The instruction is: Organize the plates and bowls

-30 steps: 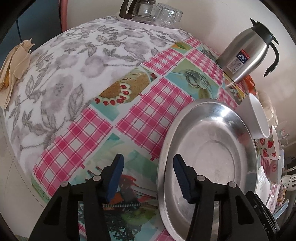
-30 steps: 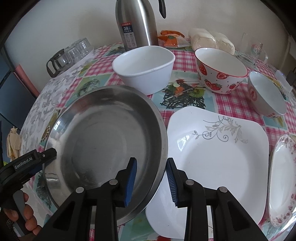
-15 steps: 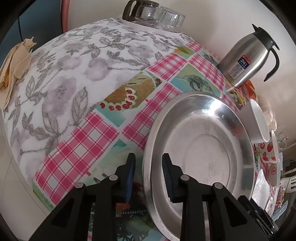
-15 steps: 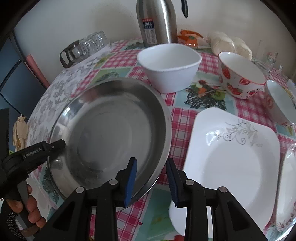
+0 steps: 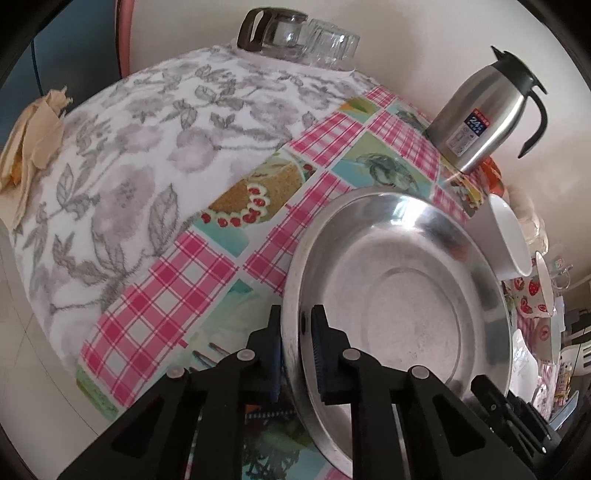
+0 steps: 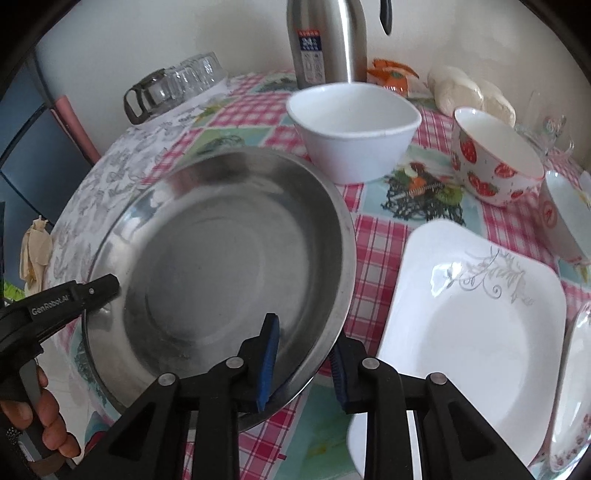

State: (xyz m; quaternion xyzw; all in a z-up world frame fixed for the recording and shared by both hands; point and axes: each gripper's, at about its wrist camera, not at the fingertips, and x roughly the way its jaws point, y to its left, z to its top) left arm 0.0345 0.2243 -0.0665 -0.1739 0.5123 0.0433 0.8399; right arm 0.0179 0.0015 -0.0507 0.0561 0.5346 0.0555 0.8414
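A large steel plate (image 5: 402, 280) (image 6: 229, 254) sits on the pink checked tablecloth. My left gripper (image 5: 295, 354) is shut on its near left rim; that gripper also shows in the right wrist view (image 6: 96, 291). My right gripper (image 6: 303, 362) straddles the plate's right rim, one finger inside and one outside, with a gap still between the jaws. A white square plate (image 6: 476, 332) lies to the right. A white bowl (image 6: 351, 129), a strawberry bowl (image 6: 495, 158) and a small bowl (image 6: 565, 218) stand behind.
A steel thermos (image 6: 325, 40) (image 5: 484, 110) stands at the back. Glass cups (image 6: 177, 85) (image 5: 295, 33) sit at the back left on a grey floral cloth (image 5: 147, 147). A floral-rimmed plate (image 6: 569, 398) lies at the far right edge. Food bags (image 6: 469, 92) lie behind the bowls.
My left gripper closed onto the steel plate's rim. My right gripper moved onto the plate's right rim, so its fingers now straddle it. The plate shifted left, away from the white square plate.
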